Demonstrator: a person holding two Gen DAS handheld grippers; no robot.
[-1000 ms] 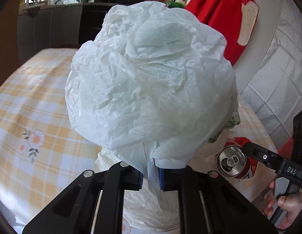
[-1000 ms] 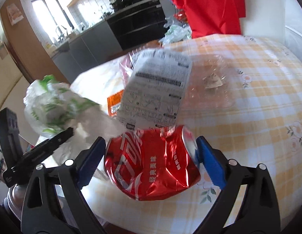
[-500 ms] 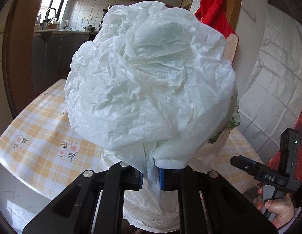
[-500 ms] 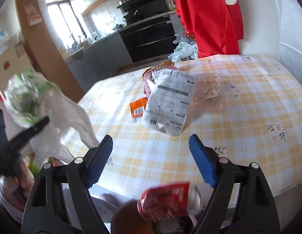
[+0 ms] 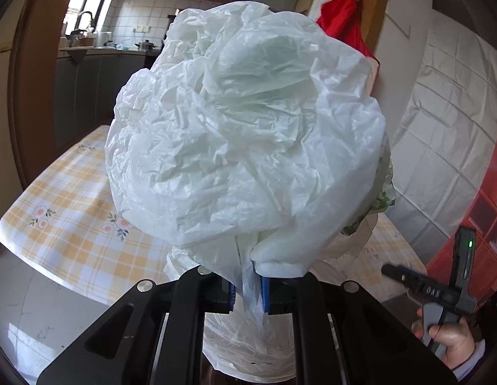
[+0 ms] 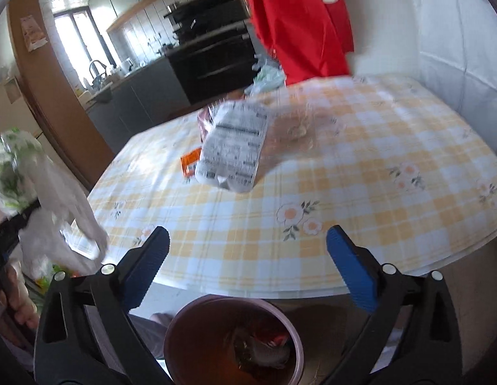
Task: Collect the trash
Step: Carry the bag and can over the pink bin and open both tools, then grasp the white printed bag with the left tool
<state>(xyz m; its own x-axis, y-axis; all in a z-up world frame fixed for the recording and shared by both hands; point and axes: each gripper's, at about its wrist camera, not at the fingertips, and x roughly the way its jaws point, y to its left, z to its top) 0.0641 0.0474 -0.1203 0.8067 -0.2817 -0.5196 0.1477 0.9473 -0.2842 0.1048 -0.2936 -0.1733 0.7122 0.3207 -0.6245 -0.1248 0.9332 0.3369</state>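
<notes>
bag (image 5: 245,147): 1 (left-gripped) | bin (image 6: 232,343): 1 | table (image 6: 360,166) wrappers: 3

A kitchen is seen at the far side of the room, lit by daylight from a window (image 6: 76,37) above a sink with a curved tap (image 6: 96,69). The far wall (image 5: 145,16) is tiled in white, and grey lower cabinets (image 6: 139,99) are set along it. A black built-in oven (image 6: 216,61) is placed to the right of the cabinets. A wooden door frame (image 5: 27,96) is seen at the left. A table (image 6: 360,166), covered by a yellow-and-white checked cloth printed with flowers, stands in the near part of the room. A red garment (image 6: 296,22) is hung at the far side of the table. The right wall is covered by a creased white sheet (image 5: 447,128). The floor (image 5: 30,314) is pale and glossy.
</notes>
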